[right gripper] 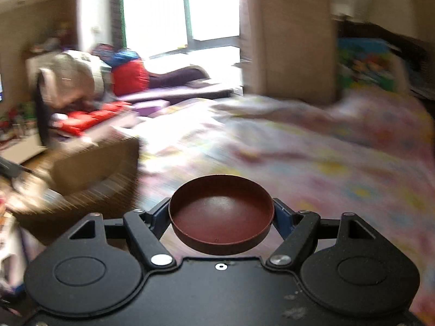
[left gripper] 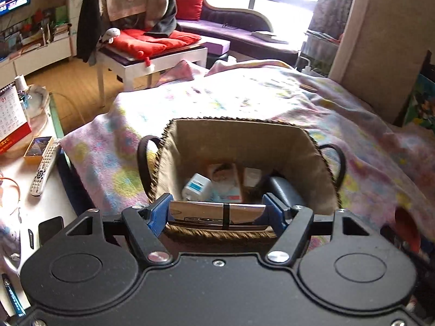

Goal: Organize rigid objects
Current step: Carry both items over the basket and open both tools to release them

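The left claw (left gripper: 217, 213) is clenched on a flat silvery case (left gripper: 216, 213), its long axis running crosswise between the blue fingers (left gripper: 159, 213), right at the near rim of the woven basket (left gripper: 239, 135) in the frame's centre. The basket sits on the flowered bed blanket (left gripper: 272, 95), directly ahead and below, so the left hand looks nearest for a drop. Inside lie a white adapter (left gripper: 196, 187) and small boxes, print unreadable. The right claw (right gripper: 221, 216) grasps a shallow brown round dish (right gripper: 221, 212), mouth up; in that blurred view the basket (right gripper: 95, 168) lies left of centre. A calendar (left gripper: 12, 119) at left shows "01".
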`<state>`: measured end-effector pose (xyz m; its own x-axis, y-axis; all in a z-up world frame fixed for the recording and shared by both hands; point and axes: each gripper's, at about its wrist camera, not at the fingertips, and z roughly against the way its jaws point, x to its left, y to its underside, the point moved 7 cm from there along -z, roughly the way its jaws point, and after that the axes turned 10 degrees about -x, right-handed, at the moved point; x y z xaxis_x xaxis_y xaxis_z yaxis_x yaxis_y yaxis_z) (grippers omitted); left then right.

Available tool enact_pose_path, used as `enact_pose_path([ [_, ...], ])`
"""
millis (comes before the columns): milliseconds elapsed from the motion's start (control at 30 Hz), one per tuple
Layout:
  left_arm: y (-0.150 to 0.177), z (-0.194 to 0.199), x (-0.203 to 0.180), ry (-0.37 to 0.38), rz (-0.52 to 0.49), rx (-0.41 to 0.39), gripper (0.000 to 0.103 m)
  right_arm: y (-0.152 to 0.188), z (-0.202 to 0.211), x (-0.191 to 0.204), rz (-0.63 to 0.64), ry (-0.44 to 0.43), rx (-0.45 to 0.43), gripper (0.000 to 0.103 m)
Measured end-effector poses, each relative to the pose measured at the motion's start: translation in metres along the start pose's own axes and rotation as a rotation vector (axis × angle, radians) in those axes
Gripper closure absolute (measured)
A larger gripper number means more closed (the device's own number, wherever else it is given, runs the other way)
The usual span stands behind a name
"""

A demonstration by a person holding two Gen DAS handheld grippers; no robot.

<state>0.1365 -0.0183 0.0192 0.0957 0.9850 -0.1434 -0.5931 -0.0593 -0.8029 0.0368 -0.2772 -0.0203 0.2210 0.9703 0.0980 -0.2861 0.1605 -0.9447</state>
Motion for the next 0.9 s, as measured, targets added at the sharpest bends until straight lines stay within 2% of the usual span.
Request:
enact_pose_path([
  [133, -0.01, -0.014, 0.008, -0.036, 0.001, 0.016, 0.036, -0.038, -0.019, 0.058, 0.008, -0.143, 0.008, 0.027],
  [267, -0.016, -0.025, 0.016, -0.053, 0.008, 0.04, 0.036, -0.055, -0.044, 0.102, 0.034, -0.211, 0.047, 0.027],
  [367, -0.02, -0.031, 0.022, -0.076, 0.012, 0.05, 0.036, -0.058, -0.06, 0.123, 0.077, -0.219, 0.068, 0.027],
  [600, -0.019, -0.046, 0.035, -0.091, 0.042, 0.104, 0.036, -0.055, -0.092, 0.141, 0.026, -0.216, 0.145, 0.027],
  [667, -0.016, -0.049, 0.037, -0.099, 0.04, 0.115, 0.033, -0.053, -0.097, 0.146, 0.019, -0.214, 0.168, 0.026],
  [733, -0.014, -0.049, 0.037, -0.105, 0.039, 0.115, 0.025, -0.051, -0.097, 0.144, 0.009, -0.209, 0.178, 0.021],
  [900, -0.006, -0.047, 0.039, -0.117, 0.034, 0.127, 0.022, -0.05, -0.092, 0.138, -0.003, -0.198, 0.176, 0.017],
])
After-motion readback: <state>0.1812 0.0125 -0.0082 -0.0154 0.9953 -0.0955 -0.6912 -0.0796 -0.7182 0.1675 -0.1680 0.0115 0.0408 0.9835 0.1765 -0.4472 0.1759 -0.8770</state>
